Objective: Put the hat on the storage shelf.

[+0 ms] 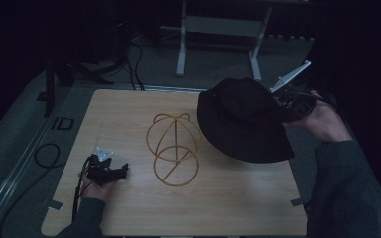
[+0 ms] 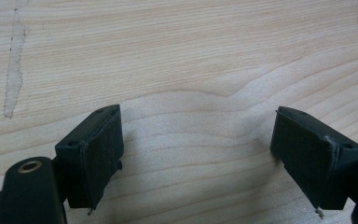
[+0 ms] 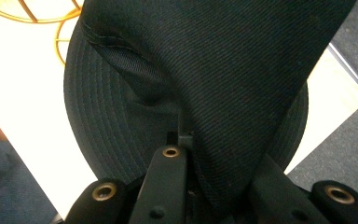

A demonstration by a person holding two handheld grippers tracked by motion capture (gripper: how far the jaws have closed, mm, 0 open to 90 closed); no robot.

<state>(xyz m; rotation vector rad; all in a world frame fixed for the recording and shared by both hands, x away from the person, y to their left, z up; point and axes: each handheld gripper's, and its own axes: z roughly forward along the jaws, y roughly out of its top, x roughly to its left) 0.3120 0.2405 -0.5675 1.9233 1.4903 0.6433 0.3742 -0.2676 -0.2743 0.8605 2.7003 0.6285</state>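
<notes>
Dim room, wooden tabletop (image 1: 129, 114). Right hand-held gripper (image 1: 293, 101) clamps black hat (image 1: 245, 121), lifted beside wire stand (image 1: 172, 148); likely goal, hat on stand, pending. Left hand-held gripper (image 2: 198, 158) spread wide, empty.

**Bare wood ahead of the left gripper, hat crowding the right**

Between and ahead of the left gripper's (image 2: 196, 154) spread jaws lies bare table (image 2: 177, 60). The wire stand (image 1: 172, 148) sits off to its side. The black hat (image 3: 223, 79) blocks everything ahead of the right gripper (image 3: 186, 140).
</notes>
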